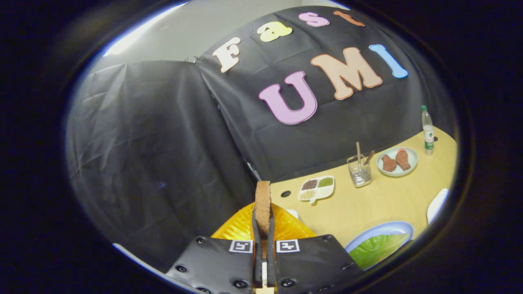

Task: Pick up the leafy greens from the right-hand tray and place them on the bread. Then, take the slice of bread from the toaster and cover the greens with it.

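The wooden table is the biggest thing before me, and I place the rest by my slice of bread. That slice stands upright on its edge between my fingers, which are clamped on its two flat faces, my gripper closed tight around it. Right behind and under the slice lies an orange-yellow ribbed thing, which I cannot name for sure. Off to the right of the slice and near me sits a light blue plate with the leafy greens lying on it. Beyond the slice to the right is a small white divided dish of grains, then a clear glass with sticks in it, then a round plate bearing two brown pieces. Farthest right stands a small bottle.
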`<state>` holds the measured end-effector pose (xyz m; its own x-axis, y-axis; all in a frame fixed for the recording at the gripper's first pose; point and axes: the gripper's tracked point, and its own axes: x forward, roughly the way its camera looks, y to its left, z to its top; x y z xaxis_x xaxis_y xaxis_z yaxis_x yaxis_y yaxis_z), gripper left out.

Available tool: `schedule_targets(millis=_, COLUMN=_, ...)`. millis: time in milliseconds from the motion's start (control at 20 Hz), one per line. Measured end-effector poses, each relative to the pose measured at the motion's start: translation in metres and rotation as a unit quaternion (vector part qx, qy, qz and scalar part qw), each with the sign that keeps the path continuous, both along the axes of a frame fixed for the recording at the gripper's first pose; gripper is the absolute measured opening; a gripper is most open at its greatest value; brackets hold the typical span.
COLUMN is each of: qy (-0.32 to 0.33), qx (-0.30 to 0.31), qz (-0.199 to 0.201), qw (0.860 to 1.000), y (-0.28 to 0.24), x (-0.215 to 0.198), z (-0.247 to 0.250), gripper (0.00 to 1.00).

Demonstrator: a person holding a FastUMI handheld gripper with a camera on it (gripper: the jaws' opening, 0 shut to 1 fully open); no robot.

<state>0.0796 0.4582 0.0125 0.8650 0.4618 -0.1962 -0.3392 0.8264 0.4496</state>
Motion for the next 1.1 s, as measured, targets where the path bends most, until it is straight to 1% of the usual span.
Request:
schedule_targets(millis=100, qy=-0.010, qx=0.019, qz=-0.017, qw=1.000, y=-0.019, x=-0.003, z=0.007, gripper=0.07)
schedule_targets(millis=200, qy=-0.009, qx=0.044, qz=-0.026, qw=0.999, y=-0.036, x=-0.009, z=0.008, gripper=0.07)
schedule_targets(millis=400, qy=0.004, qx=0.084, qz=-0.047, qw=0.995, y=-0.076, x=-0.016, z=-0.011, gripper=0.07)
schedule_targets(millis=550, qy=0.033, qx=0.115, qz=-0.063, qw=0.991, y=-0.106, x=-0.021, z=-0.044, gripper=0.07)
schedule_targets(millis=700, qy=0.078, qx=0.113, qz=-0.082, qw=0.987, y=-0.136, x=-0.020, z=-0.094, gripper=0.07)
schedule_targets(millis=850, qy=0.114, qx=0.120, qz=-0.079, qw=0.983, y=-0.144, x=-0.021, z=-0.128, gripper=0.07)
schedule_targets(millis=1100, qy=0.147, qx=0.126, qz=-0.092, qw=0.977, y=-0.158, x=-0.023, z=-0.169, gripper=0.07)
